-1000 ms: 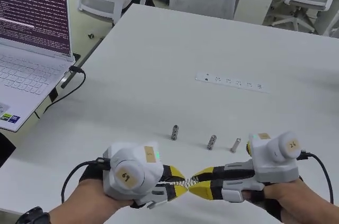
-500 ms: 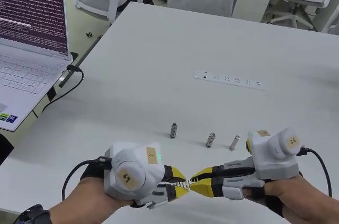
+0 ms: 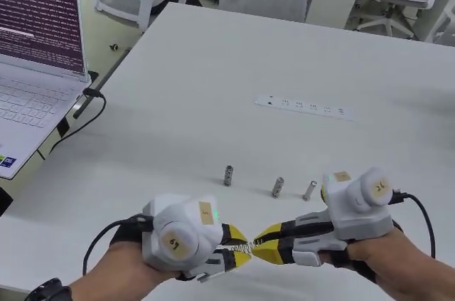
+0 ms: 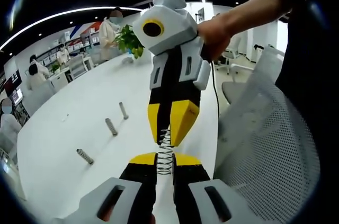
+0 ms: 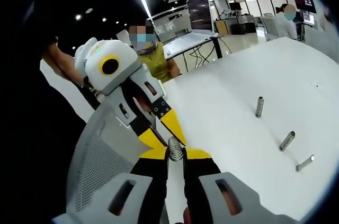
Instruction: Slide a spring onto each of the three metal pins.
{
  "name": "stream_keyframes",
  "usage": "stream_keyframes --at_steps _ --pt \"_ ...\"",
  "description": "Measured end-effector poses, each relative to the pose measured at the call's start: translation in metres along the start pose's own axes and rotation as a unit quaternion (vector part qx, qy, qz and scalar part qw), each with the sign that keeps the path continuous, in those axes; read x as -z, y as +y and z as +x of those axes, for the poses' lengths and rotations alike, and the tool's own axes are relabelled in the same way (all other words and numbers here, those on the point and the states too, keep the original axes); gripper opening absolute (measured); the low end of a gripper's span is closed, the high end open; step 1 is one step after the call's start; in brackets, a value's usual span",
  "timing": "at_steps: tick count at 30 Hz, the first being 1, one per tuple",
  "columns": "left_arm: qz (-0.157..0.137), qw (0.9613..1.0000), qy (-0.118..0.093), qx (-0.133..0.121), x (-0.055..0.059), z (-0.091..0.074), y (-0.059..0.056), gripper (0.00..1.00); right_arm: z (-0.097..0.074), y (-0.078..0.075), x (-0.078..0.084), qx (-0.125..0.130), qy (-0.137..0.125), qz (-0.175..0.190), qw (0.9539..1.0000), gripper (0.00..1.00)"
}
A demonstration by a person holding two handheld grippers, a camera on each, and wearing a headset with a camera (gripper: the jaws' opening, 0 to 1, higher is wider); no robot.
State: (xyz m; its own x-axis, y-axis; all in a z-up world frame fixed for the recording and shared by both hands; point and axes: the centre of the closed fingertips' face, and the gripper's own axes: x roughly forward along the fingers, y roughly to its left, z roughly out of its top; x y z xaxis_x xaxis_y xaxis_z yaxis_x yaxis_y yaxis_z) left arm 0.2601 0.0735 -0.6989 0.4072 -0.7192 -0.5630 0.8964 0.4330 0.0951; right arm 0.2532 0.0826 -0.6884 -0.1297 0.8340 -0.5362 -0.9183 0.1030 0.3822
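Lower centre of the head view, small coiled metal spring (image 3: 249, 247): stretched level between the tips of the two grippers, off the table; in the left gripper view (image 4: 165, 150) it runs lengthwise along the jaw gap, in the right gripper view (image 5: 176, 149) it is seen end-on as a ring.
Left gripper (image 3: 244, 253), white body with yellow-tipped black jaws: jaws drawn close, pinching one end of the spring.
Right gripper (image 3: 259, 250), same make: jaws drawn close on the other end, tips almost touching the left gripper's.
Spring-covered metal pin (image 3: 228, 175): lying on the white table (image 3: 213, 80), left of centre.
Second spring-covered metal pin (image 3: 277, 186): just right of the first, apart from it.
Bare silver metal pin (image 3: 310, 189): rightmost of the row, near the right gripper's body, no spring on it.
White power strip (image 3: 304, 107): centre right, beyond the pins.
Open silver laptop (image 3: 35, 38): upper left, screen lit with text.
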Motion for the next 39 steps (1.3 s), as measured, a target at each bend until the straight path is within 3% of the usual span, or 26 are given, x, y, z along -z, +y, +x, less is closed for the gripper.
stream_keyframes --at_steps 2,6,16,21,27,32,38,39 --pt "0.003 0.9999 0.013 -0.002 0.006 0.002 0.0 0.03 -0.001 0.0 0.001 0.001 0.004 -0.004 1.0 0.08" --pt "-0.006 0.9999 0.012 -0.003 0.007 0.002 -0.001 0.03 -0.004 0.0 0.001 0.004 0.005 -0.004 1.0 0.08" --pt "0.003 0.9998 0.018 -0.001 0.007 0.005 -0.002 0.02 -0.009 -0.001 0.0 0.011 0.007 -0.006 0.9999 0.08" --pt "0.005 0.9999 0.014 0.001 0.005 0.008 -0.003 0.02 -0.01 0.0 -0.001 0.009 0.021 -0.018 0.9996 0.08" --pt "0.001 1.0 -0.005 0.003 -0.001 0.01 -0.007 0.01 -0.012 0.003 0.0 0.0 0.045 -0.055 0.9975 0.1" --pt "-0.002 0.9999 -0.013 0.007 -0.004 0.011 -0.009 0.01 -0.015 0.003 0.003 -0.003 0.085 -0.102 0.9911 0.14" --pt "-0.013 0.9993 -0.032 0.009 -0.012 0.011 -0.008 0.01 -0.017 0.003 0.002 -0.008 0.11 -0.132 0.9851 0.15" --pt "-0.017 0.9991 -0.038 0.009 -0.014 0.011 -0.007 0.01 -0.017 0.003 0.002 -0.011 0.12 -0.143 0.9823 0.15"
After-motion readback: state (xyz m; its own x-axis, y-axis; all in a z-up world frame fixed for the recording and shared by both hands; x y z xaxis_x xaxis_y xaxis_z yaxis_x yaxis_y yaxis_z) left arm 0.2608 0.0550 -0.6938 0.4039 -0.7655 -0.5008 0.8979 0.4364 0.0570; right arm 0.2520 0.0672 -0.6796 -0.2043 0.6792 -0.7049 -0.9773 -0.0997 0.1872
